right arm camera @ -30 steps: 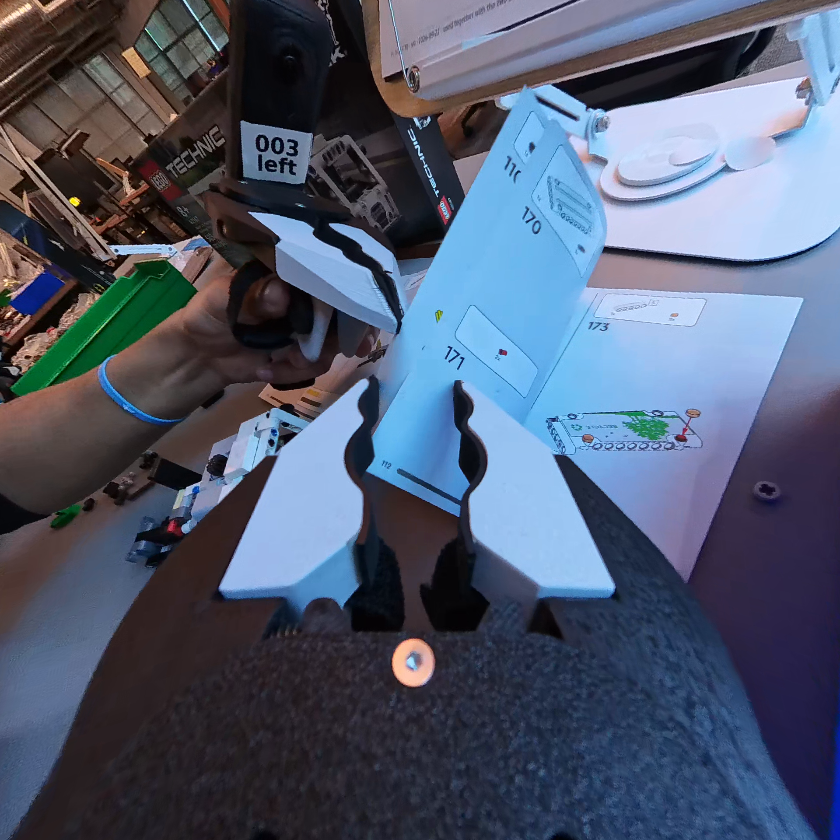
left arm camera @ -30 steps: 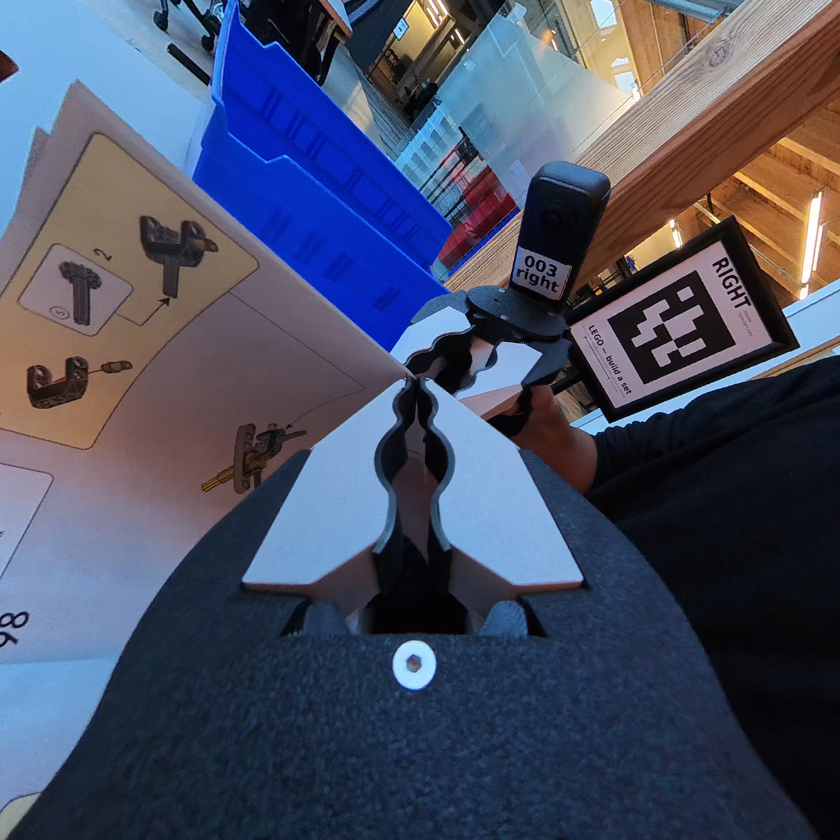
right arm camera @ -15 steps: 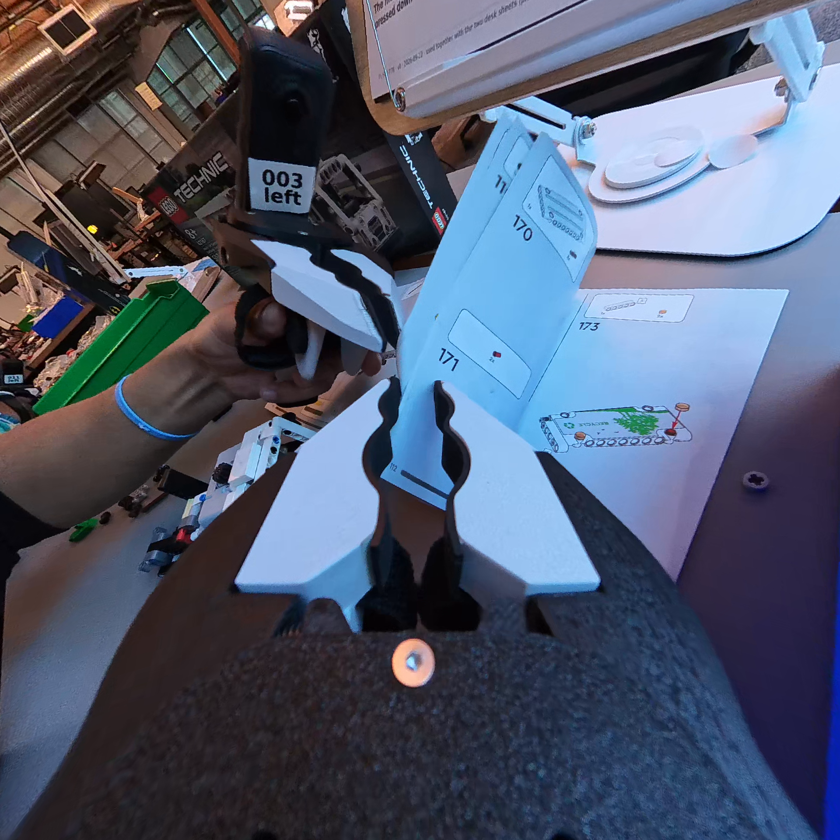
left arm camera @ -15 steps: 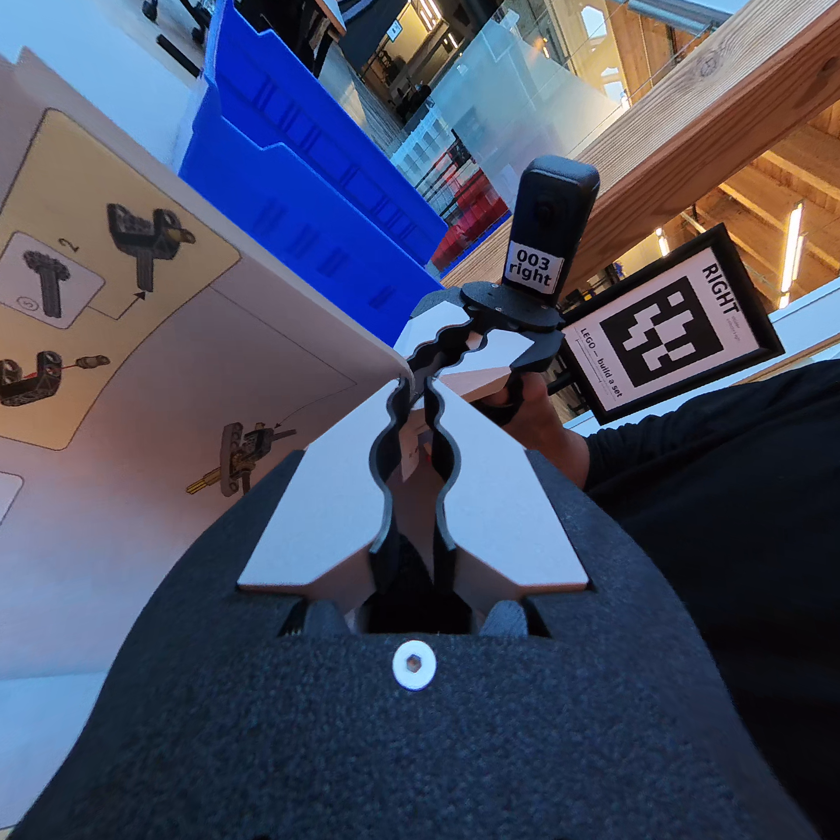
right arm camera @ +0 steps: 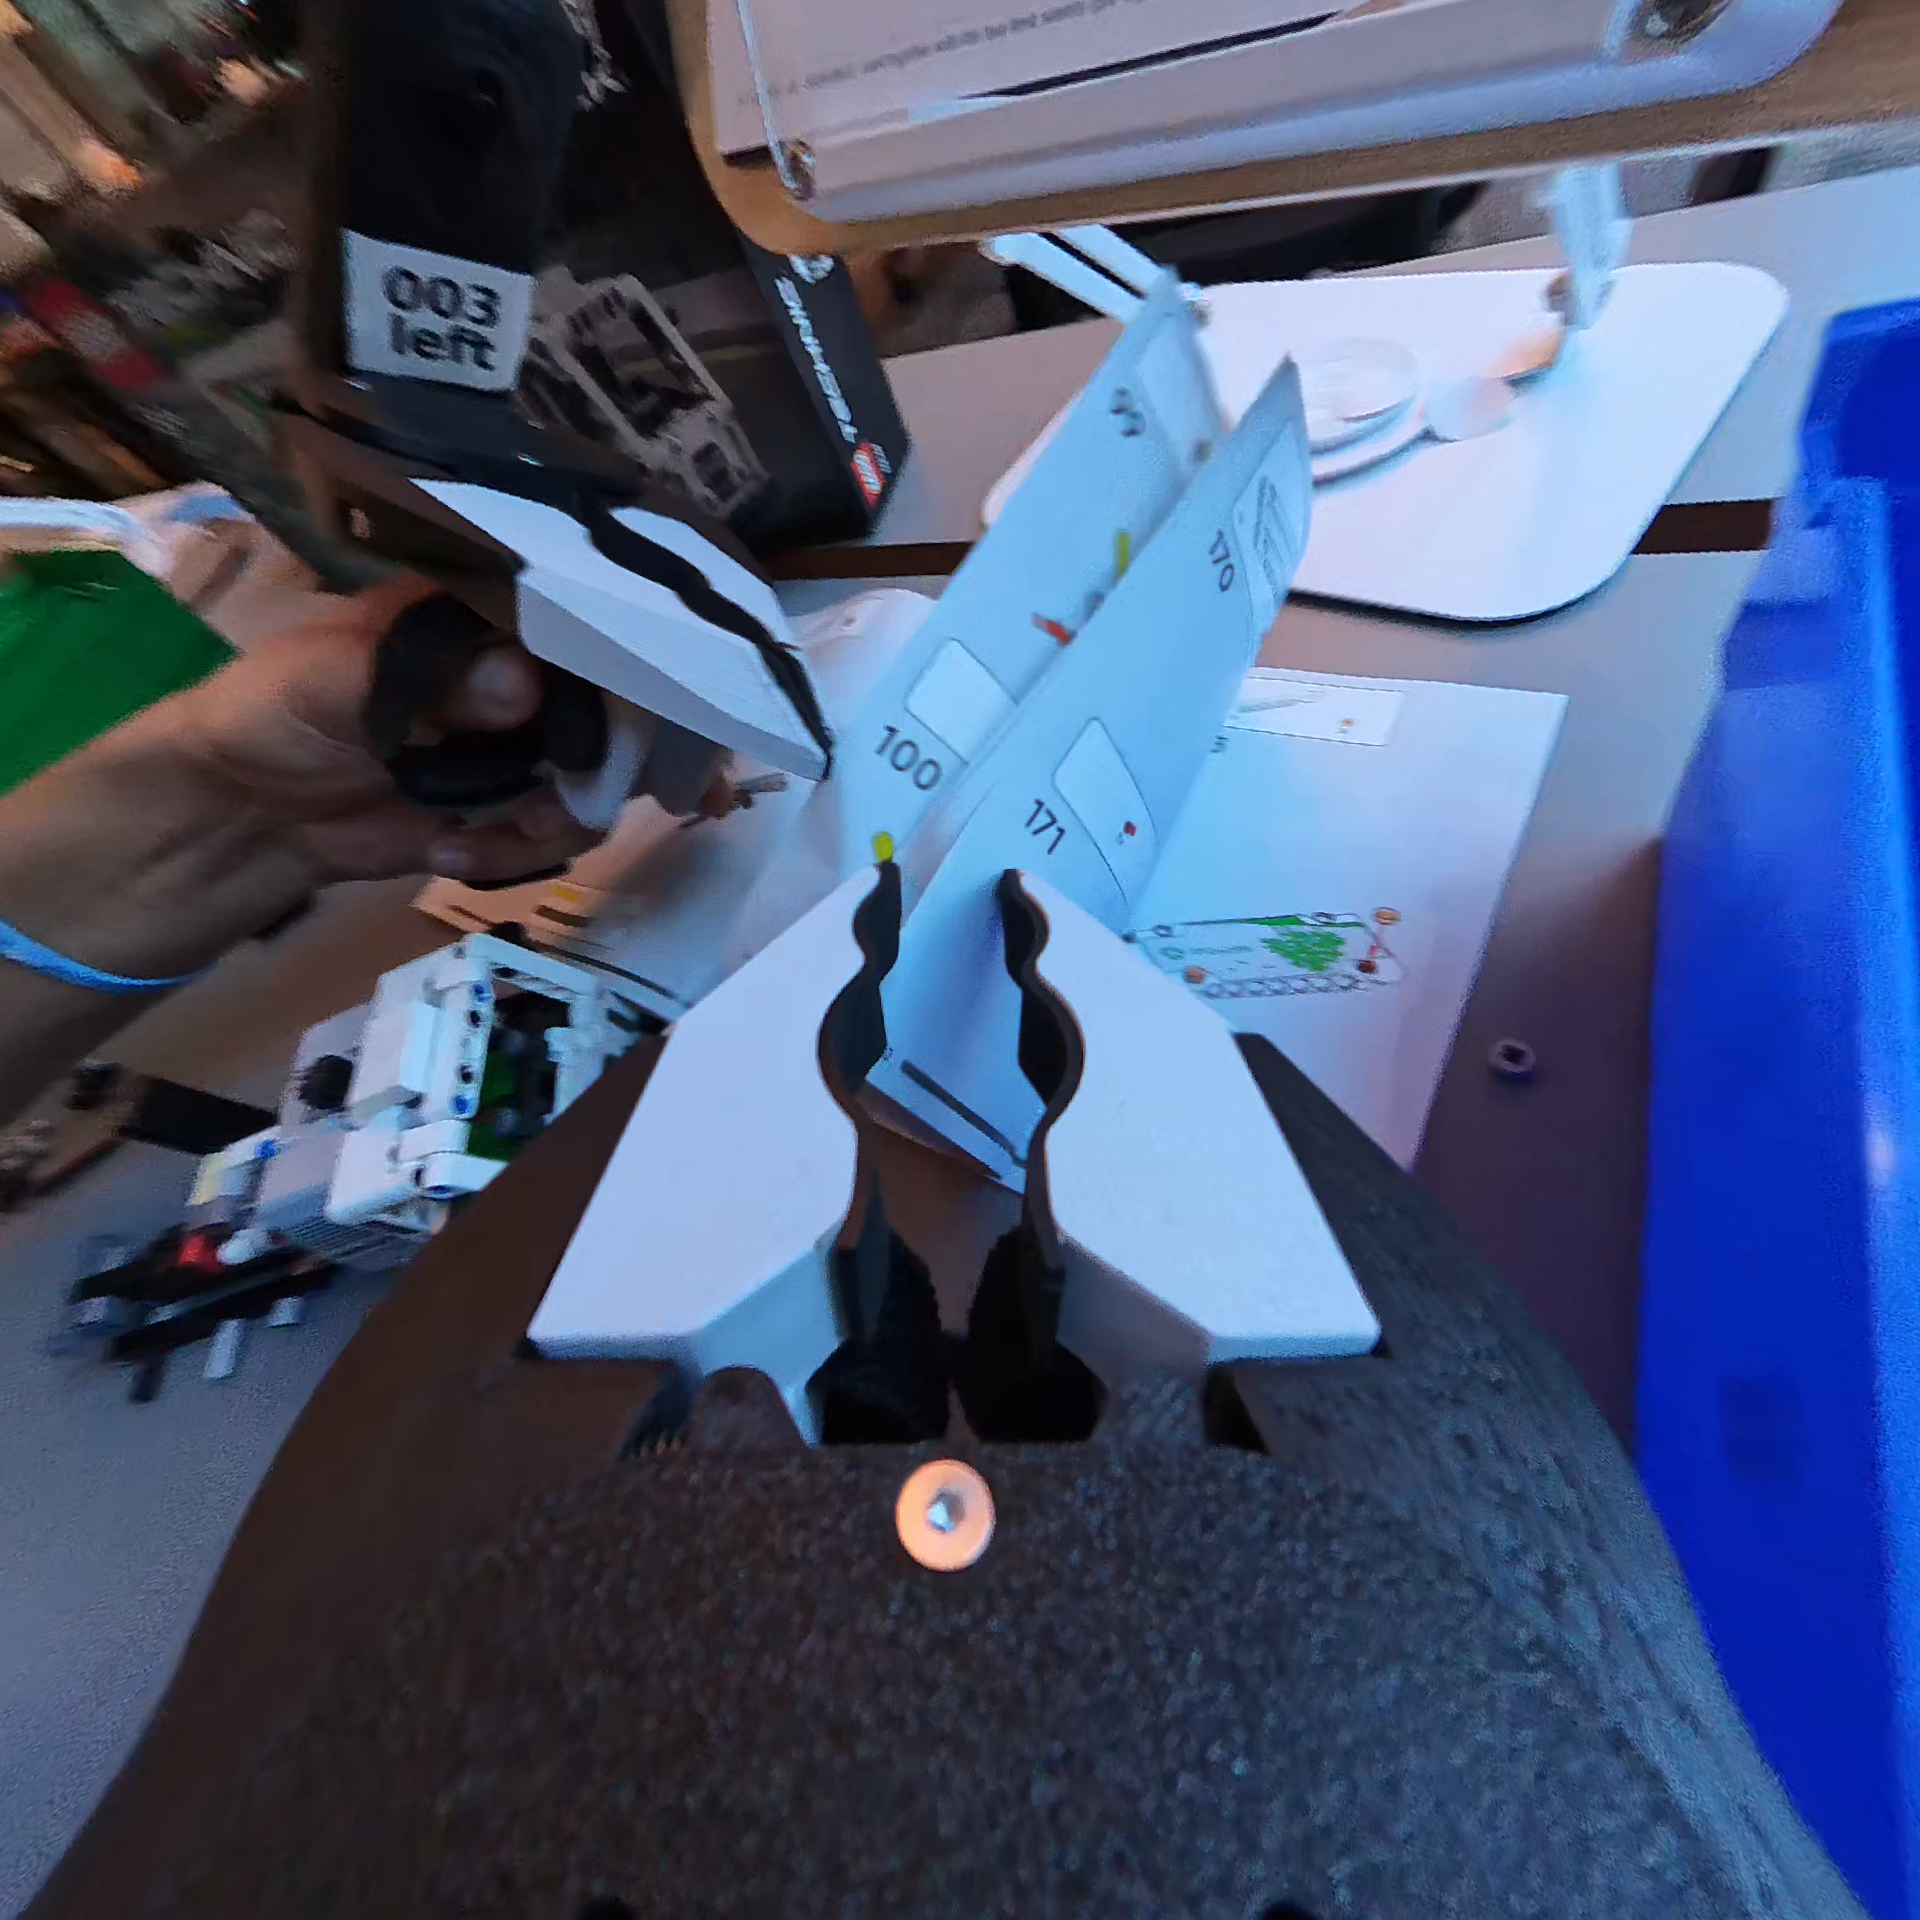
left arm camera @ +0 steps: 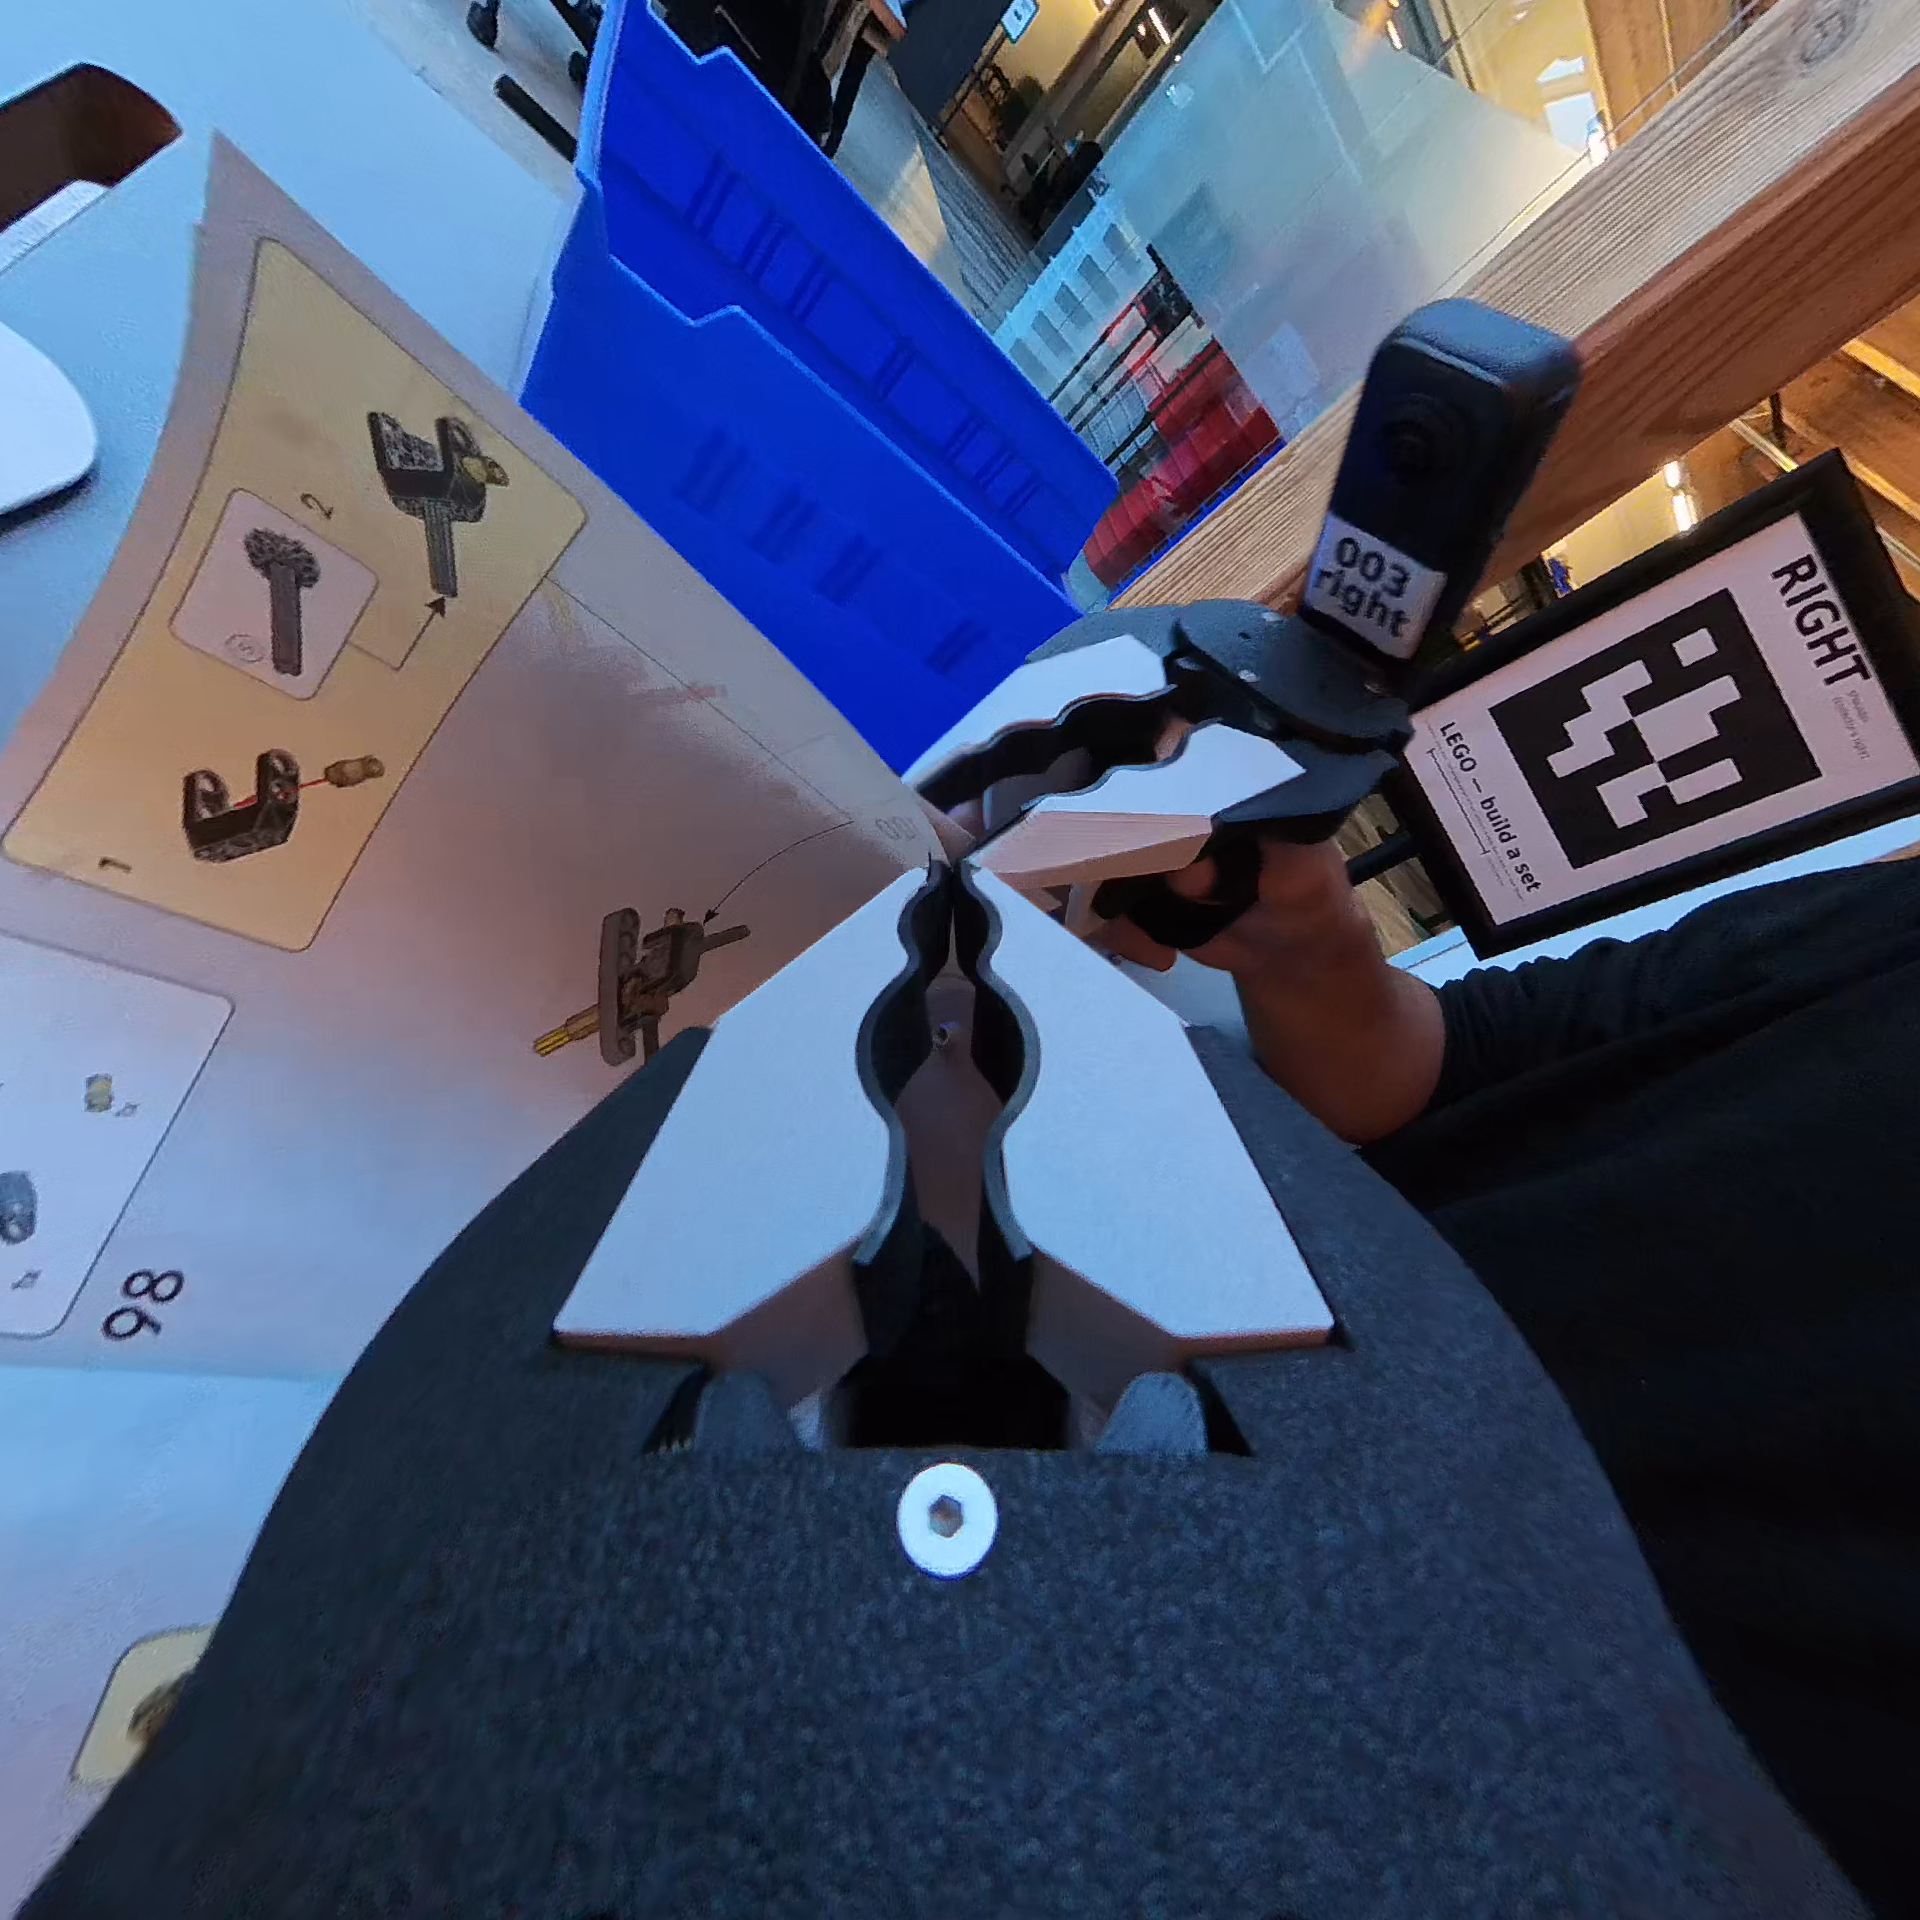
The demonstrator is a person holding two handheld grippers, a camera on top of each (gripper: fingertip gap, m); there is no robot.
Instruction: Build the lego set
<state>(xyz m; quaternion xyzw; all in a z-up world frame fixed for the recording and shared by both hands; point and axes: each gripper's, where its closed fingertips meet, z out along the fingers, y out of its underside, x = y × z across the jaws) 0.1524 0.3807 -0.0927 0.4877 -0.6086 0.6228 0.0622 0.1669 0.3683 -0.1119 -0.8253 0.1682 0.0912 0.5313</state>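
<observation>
The instruction booklet [right arm camera: 1340,831] lies open on the table with several pages standing up. My left gripper [left arm camera: 951,883] is shut, tips touching, on the corner of a raised page [left arm camera: 499,790]; it also shows in the right wrist view [right arm camera: 821,753] at the edge of that page [right arm camera: 935,717]. My right gripper [right arm camera: 948,883] is open, and another raised page [right arm camera: 966,997] stands loose between its fingers. It also shows in the left wrist view [left arm camera: 945,795], just beyond my left tips. A partly built white lego model [right arm camera: 405,1091] sits on the table, left of my right gripper.
A blue bin [right arm camera: 1787,935] stands close on the right, and shows behind the page in the left wrist view [left arm camera: 790,416]. Loose dark pieces [right arm camera: 177,1288] lie front left. A black lego box [right arm camera: 821,395], a green bin [right arm camera: 94,644] and a white stand base [right arm camera: 1507,436] are farther back. My left and right fingertips are right by each other.
My right gripper's jaws have widened around the page they were closing on. My left gripper's tips have closed on a page corner, and a second page now stands apart.
</observation>
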